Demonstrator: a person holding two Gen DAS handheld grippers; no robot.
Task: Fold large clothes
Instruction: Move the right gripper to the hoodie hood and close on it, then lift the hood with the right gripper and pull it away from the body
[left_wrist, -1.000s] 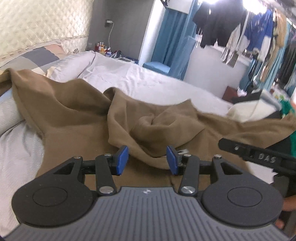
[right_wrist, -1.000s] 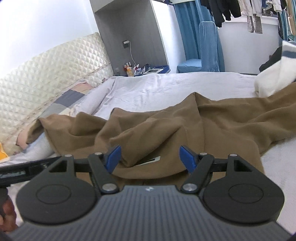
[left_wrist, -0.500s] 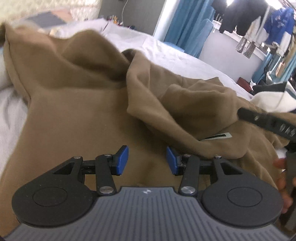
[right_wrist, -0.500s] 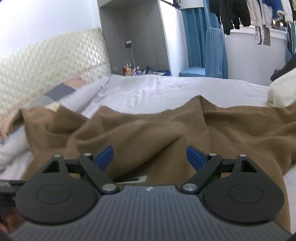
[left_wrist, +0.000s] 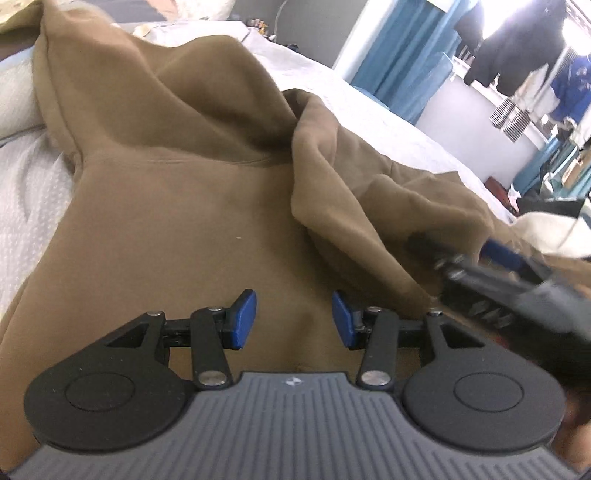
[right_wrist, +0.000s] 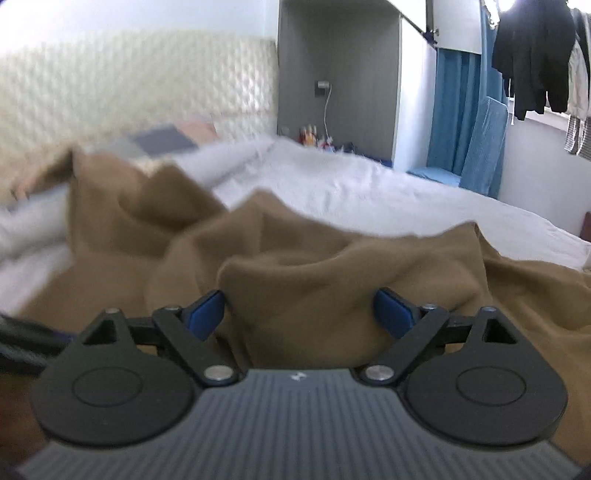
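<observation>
A large brown hoodie (left_wrist: 184, 206) lies rumpled on the bed, its hood bunched up at the far left and a thick fold (left_wrist: 332, 192) lapping over the body. My left gripper (left_wrist: 294, 319) hovers low over the flat brown body, open about halfway with nothing between its pads. On the right, blurred, the right gripper reaches into that fold, one blue pad (left_wrist: 502, 254) showing. In the right wrist view my right gripper (right_wrist: 299, 310) is wide and its jaws are opening. A hump of hoodie fabric (right_wrist: 332, 266) lies between the pads, which do not press on it.
White bed sheet (right_wrist: 369, 192) spreads beyond the hoodie, pillows (left_wrist: 14, 92) lie at the left under a quilted headboard (right_wrist: 129, 81). A pale garment pile (left_wrist: 546, 229) sits at the right. Blue curtains (right_wrist: 461, 110) and hanging clothes (right_wrist: 532, 55) line the far wall.
Both grippers have sunk closer to the hoodie. The right gripper's jaws have spread wider and it has moved in against the fold. The left jaws stay the same.
</observation>
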